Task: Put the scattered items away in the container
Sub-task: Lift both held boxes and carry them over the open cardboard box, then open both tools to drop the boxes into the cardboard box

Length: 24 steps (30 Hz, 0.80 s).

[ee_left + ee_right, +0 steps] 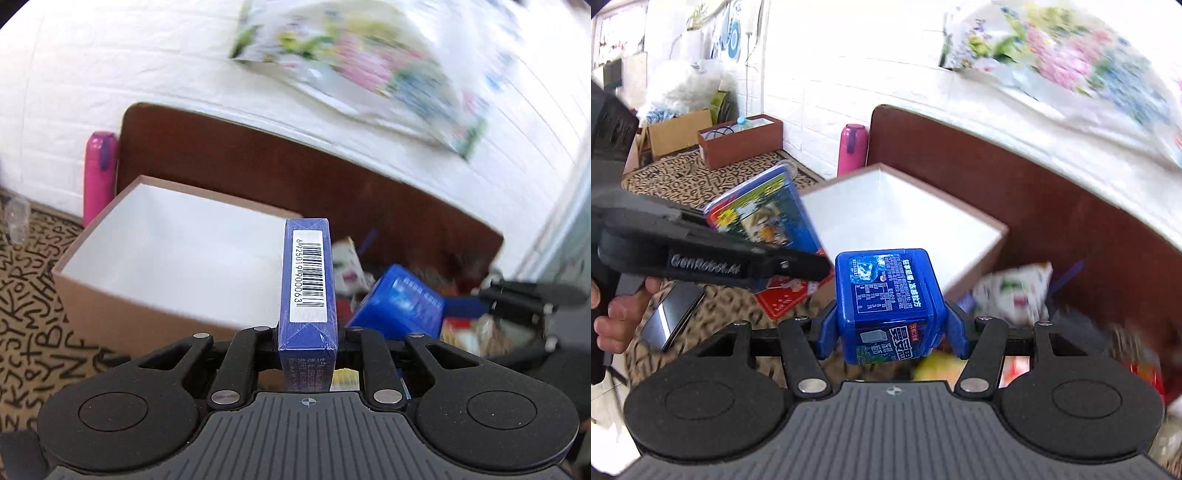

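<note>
While both grippers sit above the clutter, each has a box clamped. Left gripper [307,332]: jaws closed narrow on a slim blue pack [308,284], held on edge, barcode side facing the camera, centre of the left wrist view. Right gripper [892,332]: blue fingers [827,334] spread about half way, pressed on both sides of a blue cube box [886,302], centre of the right wrist view, printed face up.

Container: open box [155,236] with white inside and brown outer walls, centre left in the left view, just behind the slim pack. In the right view it [905,218] sits directly behind the cube box, upper centre. Nothing visible inside from either angle.

In the right view the left gripper comes in from the left edge with the pack [764,210] showing its colourful broad face, near the container's left corner. A hand [613,314] holds that gripper at the lower left edge.

Loose items: white packet [1012,291] right of the cube box, red card [783,295] and dark phone [670,317] on the patterned mat [713,314], lower left. More blurred packets at lower right; can't tell what they are.

Pink bottle [99,173] stands by the white brick wall at the left end of a brown board [332,184]. Floral cloth [369,66] upper right, blurred.
</note>
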Motion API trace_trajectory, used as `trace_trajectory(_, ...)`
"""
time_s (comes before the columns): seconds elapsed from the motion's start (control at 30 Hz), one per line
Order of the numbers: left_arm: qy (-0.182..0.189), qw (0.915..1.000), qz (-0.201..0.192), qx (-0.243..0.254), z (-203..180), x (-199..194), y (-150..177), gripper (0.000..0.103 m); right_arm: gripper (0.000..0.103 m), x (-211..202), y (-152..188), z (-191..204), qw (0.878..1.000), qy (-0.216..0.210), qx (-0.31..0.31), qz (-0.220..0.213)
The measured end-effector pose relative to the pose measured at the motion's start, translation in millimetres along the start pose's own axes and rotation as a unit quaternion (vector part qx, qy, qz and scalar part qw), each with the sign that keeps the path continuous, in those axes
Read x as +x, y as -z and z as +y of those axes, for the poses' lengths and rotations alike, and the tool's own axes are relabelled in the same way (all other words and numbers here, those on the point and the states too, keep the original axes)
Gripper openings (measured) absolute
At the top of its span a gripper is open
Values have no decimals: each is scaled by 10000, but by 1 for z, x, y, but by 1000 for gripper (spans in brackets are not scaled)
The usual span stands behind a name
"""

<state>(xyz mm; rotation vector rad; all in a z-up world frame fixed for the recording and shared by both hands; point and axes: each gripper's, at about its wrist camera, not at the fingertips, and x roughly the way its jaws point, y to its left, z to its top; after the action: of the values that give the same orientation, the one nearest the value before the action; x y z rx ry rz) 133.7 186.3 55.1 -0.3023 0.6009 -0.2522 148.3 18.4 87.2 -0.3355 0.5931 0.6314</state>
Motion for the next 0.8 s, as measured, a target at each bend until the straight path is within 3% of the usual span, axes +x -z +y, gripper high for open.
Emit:
trace_trajectory(0.13,-500,9984,34,-255,38,34,-43,14,63,51,-34,10,9994,188,-209,202)
trace_trajectory(0.37,-1104,9913,683,-205,105,104,-83,16,63,156,-57,2,9955,238,85,918)
trace_trajectory(0.47,-1200,9874,974,-345,133,129,-84,16,63,205,-58,-4,9901,235,328,1344)
trace_trajectory(0.6,-1380,9820,1286,-103,151,167,-83,16,63,257,-54,-14,9822,249,534,1784)
trace_trajectory(0.8,-1396,9801,1398,-196,175,203,-95,16,63,310,-64,-37,9772,349,794,1940)
